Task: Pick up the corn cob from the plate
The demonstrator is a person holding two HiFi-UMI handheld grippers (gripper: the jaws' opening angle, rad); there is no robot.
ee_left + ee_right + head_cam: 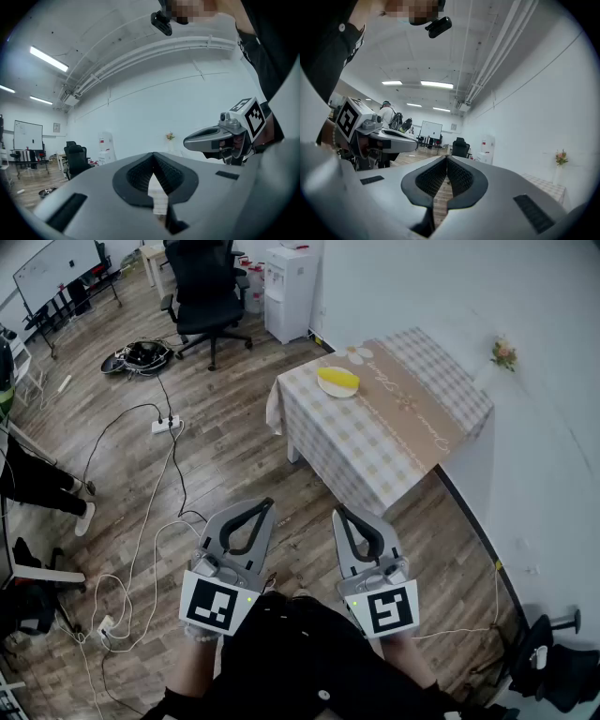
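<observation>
Left tool (266,504) and right tool (340,513) are carried level, jaws together and empty. The corn cob (337,379) on its plate (340,394) lies well ahead, not yet approached.

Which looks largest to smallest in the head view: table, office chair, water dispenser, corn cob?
1. table
2. office chair
3. water dispenser
4. corn cob
Chair and dispenser stand farther off; true sizes unsure.
</observation>
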